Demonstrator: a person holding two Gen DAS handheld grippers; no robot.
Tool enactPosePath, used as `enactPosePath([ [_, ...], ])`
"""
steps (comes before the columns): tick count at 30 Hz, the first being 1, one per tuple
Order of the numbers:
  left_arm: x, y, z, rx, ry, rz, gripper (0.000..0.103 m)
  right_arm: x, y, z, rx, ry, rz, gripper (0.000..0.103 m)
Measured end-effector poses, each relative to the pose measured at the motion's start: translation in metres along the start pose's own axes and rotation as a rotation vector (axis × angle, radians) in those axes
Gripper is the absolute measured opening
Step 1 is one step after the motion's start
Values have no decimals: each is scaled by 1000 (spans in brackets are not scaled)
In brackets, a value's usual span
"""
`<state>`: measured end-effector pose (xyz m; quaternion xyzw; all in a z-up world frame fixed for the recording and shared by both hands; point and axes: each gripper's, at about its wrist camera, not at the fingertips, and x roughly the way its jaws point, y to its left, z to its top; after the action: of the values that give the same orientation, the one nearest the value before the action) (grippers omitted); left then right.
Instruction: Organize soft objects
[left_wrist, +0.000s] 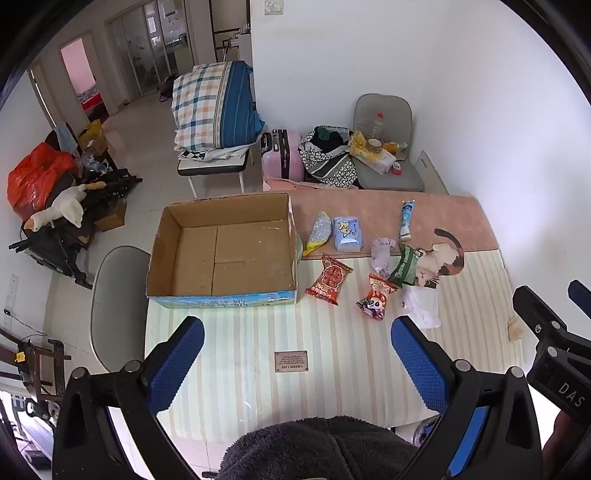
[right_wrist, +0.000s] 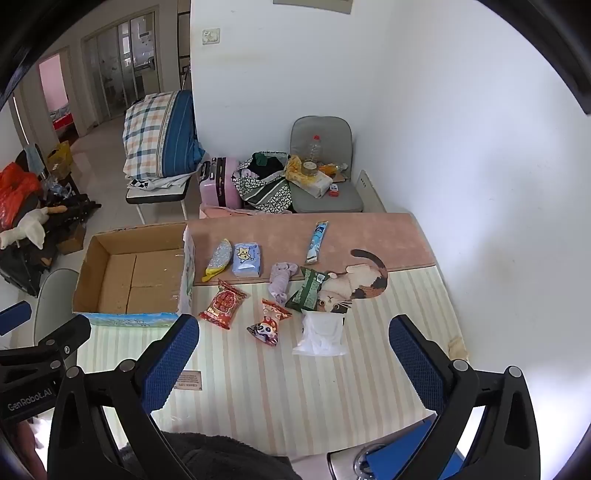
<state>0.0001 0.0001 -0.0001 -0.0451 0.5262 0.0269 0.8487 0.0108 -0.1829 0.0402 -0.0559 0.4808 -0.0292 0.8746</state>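
Observation:
An open, empty cardboard box (left_wrist: 221, 247) (right_wrist: 136, 273) stands at the table's left. To its right lie soft items: a red snack bag (left_wrist: 328, 278) (right_wrist: 222, 303), a panda snack bag (left_wrist: 375, 301) (right_wrist: 267, 323), a blue tissue pack (left_wrist: 347, 233) (right_wrist: 246, 259), a silver-yellow pouch (left_wrist: 318, 232) (right_wrist: 218, 260), a purple cloth (left_wrist: 382, 254) (right_wrist: 281, 278), a green packet (left_wrist: 406, 266) (right_wrist: 308, 290), a white plastic bag (left_wrist: 423, 308) (right_wrist: 321, 332) and a blue-white tube (left_wrist: 406, 219) (right_wrist: 316, 242). My left gripper (left_wrist: 297, 360) and right gripper (right_wrist: 293, 362) are open and empty, held above the table's near part.
A striped cloth (left_wrist: 332, 354) with a cat picture (right_wrist: 354, 284) covers the table. Behind it stand a grey chair (left_wrist: 388, 158) piled with bags, a pink suitcase (left_wrist: 280, 155) and a chair with bedding (left_wrist: 218, 107). A grey chair (left_wrist: 118, 306) is at the table's left.

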Motion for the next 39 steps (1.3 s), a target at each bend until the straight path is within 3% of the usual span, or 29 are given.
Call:
enactPosePath([
  [14, -1, -2, 1, 3, -8, 4, 103, -7, 13, -2, -7, -17, -3, 103],
  [39, -15, 2, -1, 2, -45, -3, 103, -17, -3, -1, -5, -55, 19, 103],
])
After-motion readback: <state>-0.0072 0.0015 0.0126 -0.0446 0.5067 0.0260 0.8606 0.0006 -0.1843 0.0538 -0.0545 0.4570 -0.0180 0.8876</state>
